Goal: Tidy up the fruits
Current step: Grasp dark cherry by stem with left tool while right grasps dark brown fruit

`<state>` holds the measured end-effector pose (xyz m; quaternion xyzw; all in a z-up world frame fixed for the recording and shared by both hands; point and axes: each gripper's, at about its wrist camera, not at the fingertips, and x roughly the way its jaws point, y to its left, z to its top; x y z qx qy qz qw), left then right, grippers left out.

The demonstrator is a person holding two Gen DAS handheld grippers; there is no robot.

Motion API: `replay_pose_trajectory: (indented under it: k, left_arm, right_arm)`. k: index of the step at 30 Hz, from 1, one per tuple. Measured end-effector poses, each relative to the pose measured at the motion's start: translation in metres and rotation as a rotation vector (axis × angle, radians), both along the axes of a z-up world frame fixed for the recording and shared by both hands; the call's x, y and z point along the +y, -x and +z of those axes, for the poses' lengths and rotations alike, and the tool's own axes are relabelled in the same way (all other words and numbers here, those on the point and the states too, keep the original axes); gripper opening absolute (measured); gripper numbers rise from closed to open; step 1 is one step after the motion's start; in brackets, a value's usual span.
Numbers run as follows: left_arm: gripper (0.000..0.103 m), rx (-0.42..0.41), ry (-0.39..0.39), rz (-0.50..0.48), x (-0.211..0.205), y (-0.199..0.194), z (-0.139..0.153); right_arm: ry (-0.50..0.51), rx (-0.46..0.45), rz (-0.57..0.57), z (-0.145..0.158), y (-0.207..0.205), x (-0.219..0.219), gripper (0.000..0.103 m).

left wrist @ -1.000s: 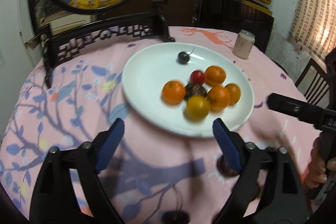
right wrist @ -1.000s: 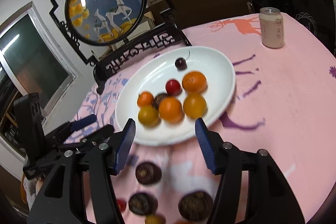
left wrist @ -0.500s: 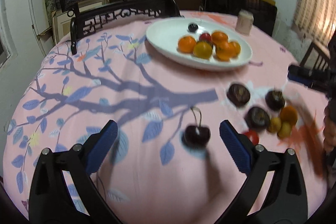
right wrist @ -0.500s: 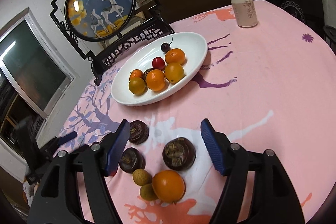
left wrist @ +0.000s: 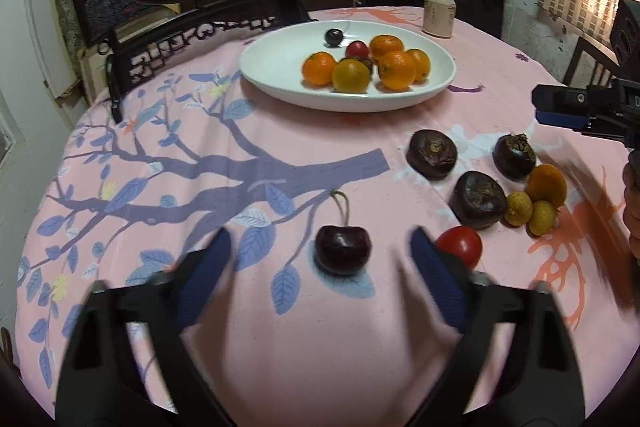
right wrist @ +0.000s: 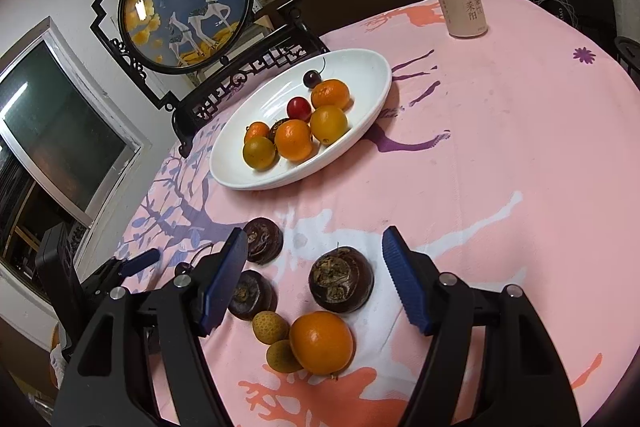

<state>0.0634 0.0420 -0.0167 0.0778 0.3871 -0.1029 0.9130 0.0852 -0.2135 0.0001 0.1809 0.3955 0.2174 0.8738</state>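
Now cherry (left wrist: pixel 342 254) between open left hand-held gripper (left wrist: pixel 320 259) fingers.

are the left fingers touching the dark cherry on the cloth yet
Apart. The left wrist view shows pink cloth between the dark cherry and both open fingers.

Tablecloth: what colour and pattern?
Pink tablecloth with purple branches and blue leaves; clearest in the left wrist view.

Two low, close wrist views toward the shared plate (left wrist: pixel 280 83) (right wrist: pixel 360 75) — opposite flanks.
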Motion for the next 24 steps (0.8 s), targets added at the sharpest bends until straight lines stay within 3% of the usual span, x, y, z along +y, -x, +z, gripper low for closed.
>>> replay_pose_trajectory:
  k: [1, 3, 21, 23, 24]
  left_arm:
    - [0.047, 0.028, 0.011, -0.015, -0.001, -0.002, -0.003]
    - [0.032, 0.087, 0.026, -0.034, -0.002, -0.008, -0.012]
    - [0.032, 0.078, 0.020, -0.030, -0.004, -0.005, -0.011]
    - [0.032, 0.079, 0.018, -0.031, -0.004, -0.006, -0.011]
    - [0.032, 0.079, 0.017, -0.032, -0.004, -0.006, -0.012]
  right_arm:
    - [0.000, 0.001, 0.001, 0.000, 0.000, 0.000, 0.070]
    - [0.001, 0.004, 0.004, -0.001, 0.000, 0.001, 0.070]
    - [0.105, 0.089, 0.053, -0.021, -0.007, 0.018, 0.070]
    - [0.173, 0.093, 0.058, -0.027, -0.007, 0.025, 0.060]
    - [0.207, 0.073, 0.055, -0.026, -0.005, 0.028, 0.049]
